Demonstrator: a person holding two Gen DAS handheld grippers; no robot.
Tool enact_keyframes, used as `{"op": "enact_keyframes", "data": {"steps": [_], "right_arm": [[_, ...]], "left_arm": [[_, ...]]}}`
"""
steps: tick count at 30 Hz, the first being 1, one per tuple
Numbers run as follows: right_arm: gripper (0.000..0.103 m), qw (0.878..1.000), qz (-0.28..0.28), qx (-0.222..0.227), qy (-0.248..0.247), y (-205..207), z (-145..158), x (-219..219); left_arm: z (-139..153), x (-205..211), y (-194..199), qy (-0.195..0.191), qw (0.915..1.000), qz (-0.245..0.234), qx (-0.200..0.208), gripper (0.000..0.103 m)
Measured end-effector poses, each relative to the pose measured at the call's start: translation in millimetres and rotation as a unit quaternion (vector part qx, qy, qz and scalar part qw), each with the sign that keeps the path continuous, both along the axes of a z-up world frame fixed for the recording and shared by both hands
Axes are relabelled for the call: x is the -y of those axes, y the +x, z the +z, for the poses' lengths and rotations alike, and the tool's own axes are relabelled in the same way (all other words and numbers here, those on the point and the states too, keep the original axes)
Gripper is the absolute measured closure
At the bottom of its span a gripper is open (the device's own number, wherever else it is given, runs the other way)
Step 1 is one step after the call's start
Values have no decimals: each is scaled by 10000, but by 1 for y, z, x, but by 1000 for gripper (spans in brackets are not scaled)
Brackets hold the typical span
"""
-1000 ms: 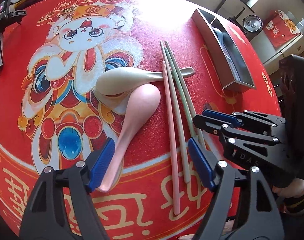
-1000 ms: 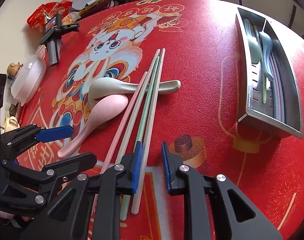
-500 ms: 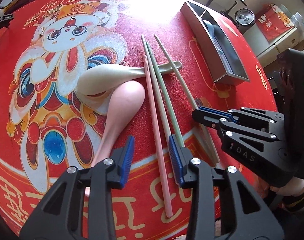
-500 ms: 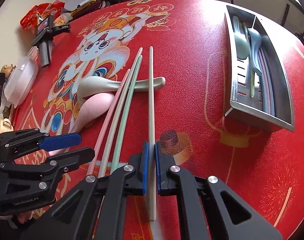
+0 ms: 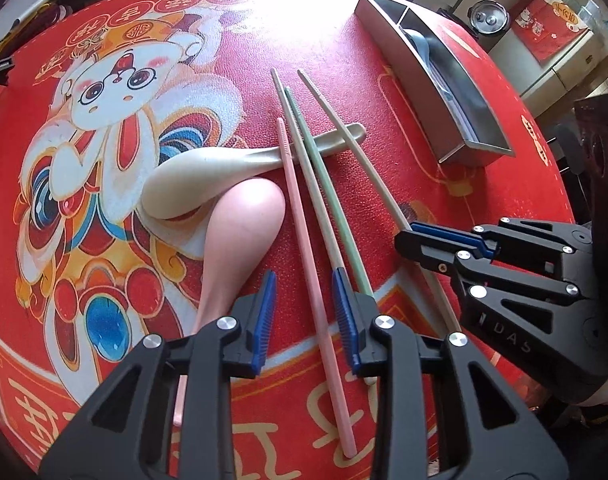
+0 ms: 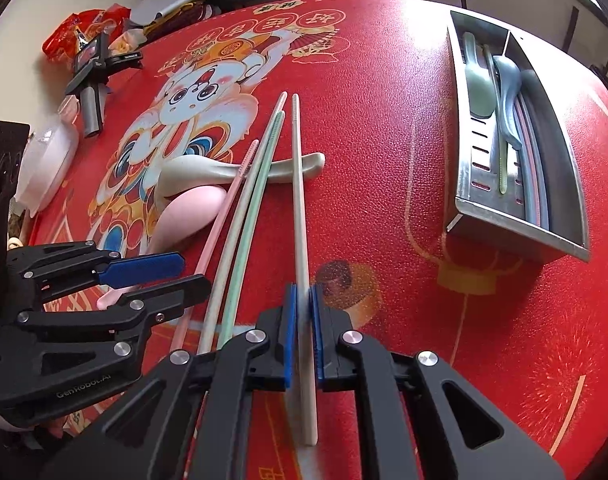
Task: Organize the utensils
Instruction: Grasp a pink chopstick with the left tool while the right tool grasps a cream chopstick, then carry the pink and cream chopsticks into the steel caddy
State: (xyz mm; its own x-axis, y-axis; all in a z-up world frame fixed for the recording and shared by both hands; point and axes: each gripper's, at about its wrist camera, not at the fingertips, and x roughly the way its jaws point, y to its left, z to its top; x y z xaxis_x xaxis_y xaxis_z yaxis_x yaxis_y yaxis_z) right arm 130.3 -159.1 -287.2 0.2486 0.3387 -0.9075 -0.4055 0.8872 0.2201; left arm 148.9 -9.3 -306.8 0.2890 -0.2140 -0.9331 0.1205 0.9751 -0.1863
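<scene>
Fingers first: your right gripper (image 6: 302, 332) is clamped on a cream chopstick (image 6: 299, 208), the blue pads (image 6: 288, 332) pressing both its sides near the butt end, and that stick runs away from you across the handle of the cream spoon (image 6: 207, 170). Your left gripper (image 5: 304, 316) has just been closing and now stands partly open, its pads (image 5: 265, 312) either side of the pink chopstick (image 5: 304, 232) without touching it; a second cream chopstick (image 5: 316, 200) and the green chopstick (image 5: 328, 196) run just beside the right pad, and whether that pad touches the cream one you cannot tell from here. All four sticks lie on the red desk (image 6: 384, 120), the three loose ones side by side and resting on the cream spoon's handle, the gripped one a little apart to their right. Just left of the pink stick lies the pink spoon (image 5: 239, 236), bowl down, its bowl tucked against the cream spoon's bowl. Beyond, to the right, a steel tray (image 6: 464, 184) with a divider sits on the desk; it holds a green spoon (image 6: 478, 88), a blue spoon (image 6: 508, 80) and several chopsticks. At the far left edge you have a white lidded dish (image 6: 47, 160) and a black clamp tool (image 6: 93, 76).
</scene>
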Motion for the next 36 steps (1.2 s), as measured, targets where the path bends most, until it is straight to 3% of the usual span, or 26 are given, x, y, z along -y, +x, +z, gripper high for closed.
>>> {"op": "enact_keyframes", "data": {"steps": [3, 6, 16, 19, 25, 36], "right_arm": [[91, 10000, -9, 60, -26, 1, 0, -1], [82, 9999, -2, 111, -26, 2, 1, -1], [78, 9990, 108, 367, -240, 2, 2, -5], [79, 9969, 280, 555, -474, 0, 1, -13], [94, 9930, 499, 746, -761, -8, 1, -19], [96, 9973, 324, 469, -455, -7, 2, -8]], "left_arm": [[0, 2, 3, 95, 10000, 9, 27, 80], [-2, 1, 4, 9, 10000, 11, -17, 91], [-4, -4, -4, -63, 9999, 129, 48, 90], [-4, -7, -7, -133, 9997, 166, 72, 90], [-4, -16, -11, -362, 9989, 277, 101, 90], [-2, -20, -13, -435, 9985, 313, 84, 92]]}}
